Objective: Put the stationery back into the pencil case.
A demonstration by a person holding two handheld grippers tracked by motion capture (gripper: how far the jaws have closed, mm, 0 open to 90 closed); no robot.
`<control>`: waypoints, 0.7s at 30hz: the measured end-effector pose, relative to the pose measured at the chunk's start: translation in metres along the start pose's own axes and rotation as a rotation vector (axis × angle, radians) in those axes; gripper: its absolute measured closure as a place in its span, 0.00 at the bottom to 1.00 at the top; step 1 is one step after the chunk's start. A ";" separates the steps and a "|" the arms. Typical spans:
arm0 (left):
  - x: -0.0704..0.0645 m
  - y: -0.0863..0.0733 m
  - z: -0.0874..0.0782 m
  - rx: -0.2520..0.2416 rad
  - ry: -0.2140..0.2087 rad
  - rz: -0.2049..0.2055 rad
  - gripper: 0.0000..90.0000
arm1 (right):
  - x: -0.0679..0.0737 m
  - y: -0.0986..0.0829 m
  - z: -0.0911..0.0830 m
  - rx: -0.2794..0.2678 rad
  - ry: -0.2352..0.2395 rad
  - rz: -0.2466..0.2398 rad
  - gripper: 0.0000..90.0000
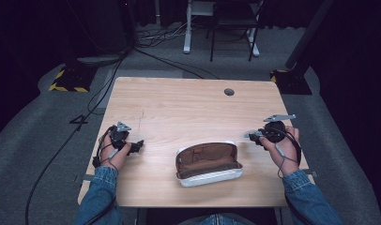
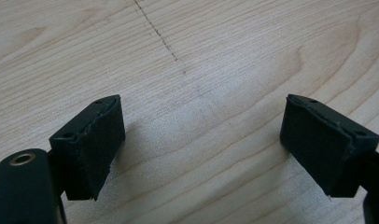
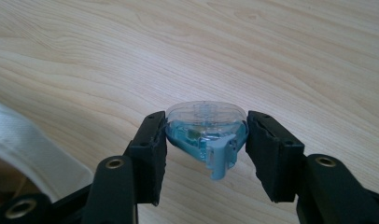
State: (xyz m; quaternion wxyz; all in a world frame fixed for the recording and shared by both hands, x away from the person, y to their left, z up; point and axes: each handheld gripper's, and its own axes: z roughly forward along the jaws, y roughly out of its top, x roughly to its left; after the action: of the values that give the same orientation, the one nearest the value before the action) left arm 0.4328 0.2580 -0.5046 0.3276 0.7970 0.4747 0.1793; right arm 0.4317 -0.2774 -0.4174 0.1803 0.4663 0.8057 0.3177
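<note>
An open white pouch (image 1: 209, 162) with a brown lining lies near the front middle of the wooden table (image 1: 188, 108). My right gripper (image 3: 206, 140) is shut on a small clear blue plastic dispenser (image 3: 205, 133), held just above the tabletop to the right of the pouch; its white edge (image 3: 33, 149) shows at the left of the right gripper view. From the high view the right gripper (image 1: 254, 136) points left toward the pouch. My left gripper (image 1: 138, 146) rests at the table's left side, open, with bare wood between its pads (image 2: 92, 140).
A round cable hole (image 1: 229, 92) sits near the table's far edge. Beyond the table stand a chair and desk legs (image 1: 226, 28), with cables across the grey floor (image 1: 104, 79). A faint pencil line (image 2: 155, 30) crosses the wood ahead of the left gripper.
</note>
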 end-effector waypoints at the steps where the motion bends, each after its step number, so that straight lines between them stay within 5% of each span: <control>1: 0.000 0.000 0.000 0.000 0.000 0.000 0.16 | 0.001 0.001 -0.003 -0.008 0.005 -0.006 0.55; 21: 0.000 0.000 0.000 0.000 0.000 0.000 0.16 | 0.030 0.014 -0.045 -0.084 0.100 -0.051 0.55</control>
State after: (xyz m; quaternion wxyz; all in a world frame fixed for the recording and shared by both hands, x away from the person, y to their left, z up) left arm 0.4327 0.2580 -0.5046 0.3276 0.7968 0.4749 0.1795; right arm 0.3989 -0.2616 -0.3749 0.1674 0.4209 0.8113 0.3695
